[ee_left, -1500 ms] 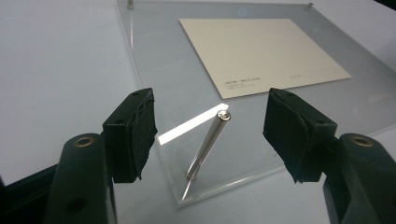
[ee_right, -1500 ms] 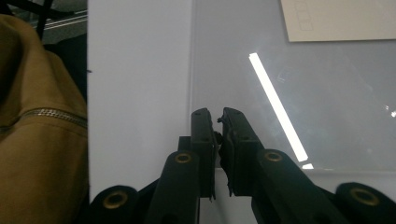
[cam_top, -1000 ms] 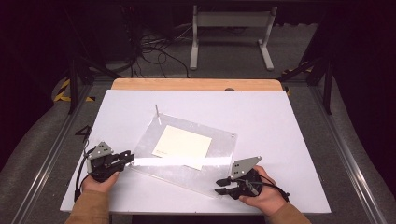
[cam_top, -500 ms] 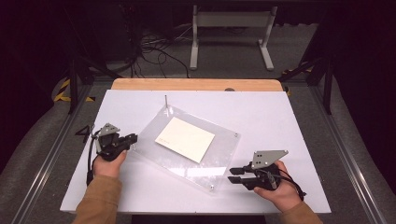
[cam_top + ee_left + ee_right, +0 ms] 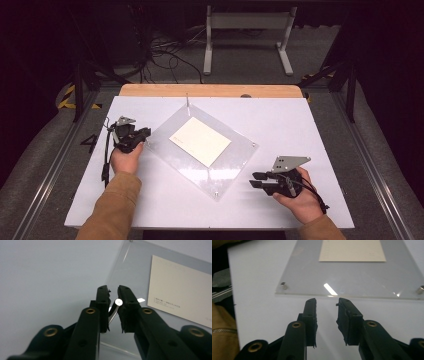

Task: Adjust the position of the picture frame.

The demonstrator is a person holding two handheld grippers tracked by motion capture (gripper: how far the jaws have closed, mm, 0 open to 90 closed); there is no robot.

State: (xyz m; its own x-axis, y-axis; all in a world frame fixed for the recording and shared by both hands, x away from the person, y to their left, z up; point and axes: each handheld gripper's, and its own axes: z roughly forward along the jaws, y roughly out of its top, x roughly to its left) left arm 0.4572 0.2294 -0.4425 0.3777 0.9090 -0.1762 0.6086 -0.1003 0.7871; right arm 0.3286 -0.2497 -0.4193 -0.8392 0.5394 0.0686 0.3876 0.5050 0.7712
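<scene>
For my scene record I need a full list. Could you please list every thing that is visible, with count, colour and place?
acrylic frame: one, clear, lying turned on the table middle
card: one, cream, inside the frame
corner pins: four, silver, at the frame corners
table: one, white top, wooden far edge
stand: one, white, on the floor behind the table
left gripper: one, black, at the frame's left corner pin, jaws just opening
right gripper: one, black, open, near the frame's lower right edge
</scene>
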